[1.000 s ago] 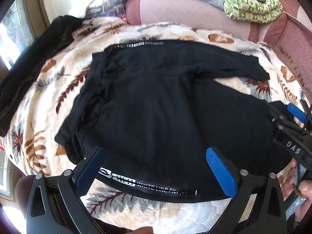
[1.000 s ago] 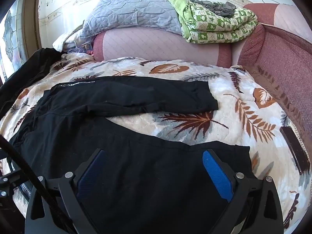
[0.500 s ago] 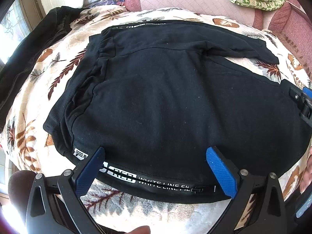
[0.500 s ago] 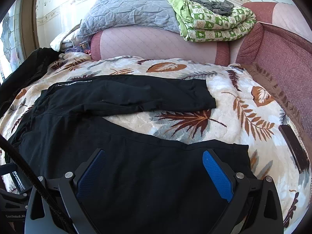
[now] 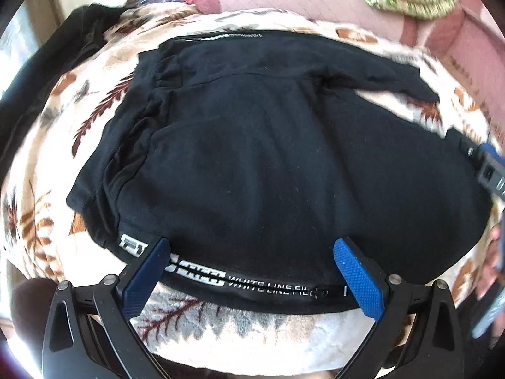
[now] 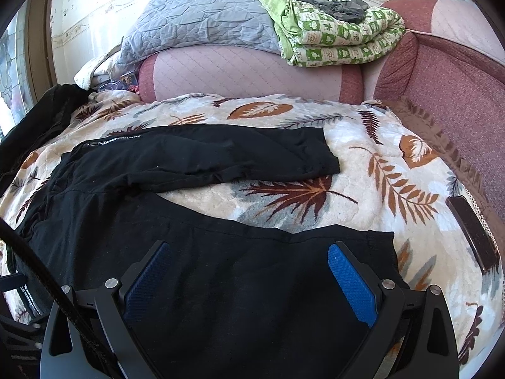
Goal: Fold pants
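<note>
Black pants point(image 5: 268, 164) lie spread flat on a leaf-patterned blanket point(image 5: 47, 164), legs apart in a V. White lettering runs along the near leg's edge point(image 5: 252, 281). My left gripper point(image 5: 252, 249) is open and empty, hovering over that lettered near edge close to the waist end. In the right wrist view the pants point(image 6: 221, 268) fill the foreground and the far leg point(image 6: 221, 154) lies across the blanket. My right gripper point(image 6: 246, 252) is open and empty above the near leg, close to its cuff point(image 6: 382, 246). The right gripper also shows at the left wrist view's right edge point(image 5: 489, 167).
The blanket point(image 6: 394, 173) covers a pink sofa point(image 6: 457, 101). A grey quilt point(image 6: 205, 19) and a green quilt point(image 6: 341, 38) are piled on the sofa back. A dark garment point(image 6: 41, 117) lies at the left. A dark flat object point(image 6: 473, 233) lies at the blanket's right edge.
My left gripper has moved forward over the pants, so the lettered edge now lies between its fingers. The right gripper has barely shifted. Both stay open.
</note>
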A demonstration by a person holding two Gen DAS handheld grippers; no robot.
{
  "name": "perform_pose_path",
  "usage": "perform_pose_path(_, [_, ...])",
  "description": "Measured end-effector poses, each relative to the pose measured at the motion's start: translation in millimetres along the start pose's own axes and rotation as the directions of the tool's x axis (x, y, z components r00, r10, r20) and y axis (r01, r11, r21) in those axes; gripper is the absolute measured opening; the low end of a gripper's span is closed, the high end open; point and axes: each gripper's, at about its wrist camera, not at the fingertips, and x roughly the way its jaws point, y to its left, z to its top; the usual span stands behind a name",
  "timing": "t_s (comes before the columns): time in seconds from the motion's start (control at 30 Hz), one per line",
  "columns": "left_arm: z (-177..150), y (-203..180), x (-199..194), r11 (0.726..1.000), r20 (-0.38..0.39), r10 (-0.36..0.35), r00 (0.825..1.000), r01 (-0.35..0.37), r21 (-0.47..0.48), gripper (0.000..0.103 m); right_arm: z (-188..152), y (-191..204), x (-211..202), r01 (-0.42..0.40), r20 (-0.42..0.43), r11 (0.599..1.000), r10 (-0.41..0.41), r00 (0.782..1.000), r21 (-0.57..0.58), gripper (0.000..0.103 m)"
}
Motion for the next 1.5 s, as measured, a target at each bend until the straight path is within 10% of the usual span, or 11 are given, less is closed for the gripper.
perform_pose_path(0.93, [56.0, 26.8, -73.8, 1.0, 0.13, 0.008, 0.992, -0.01, 0.013, 0.103, -9.1, -14.4, 12.7, 0.191, 0.077, 0.98, -0.186, 0.98, -0.059, 0.102])
perform_pose_path(1.23, [136.1, 62.5, -46.1, 0.996, 0.137, -0.064, 0.988, 0.055, 0.069, 0.103, 37.4, -11.8, 25.6, 0.011, -0.018, 0.966, -0.017, 1.0, -0.259, 0.102])
perform_pose_path(1.5, [243.5, 59.1, 58.0, 0.977, -0.008, -0.158, 0.987, 0.157, 0.147, 0.091, 132.5, -18.1, 136.9, -0.073, -0.182, 0.924, 0.004, 0.983, -0.376, 0.098])
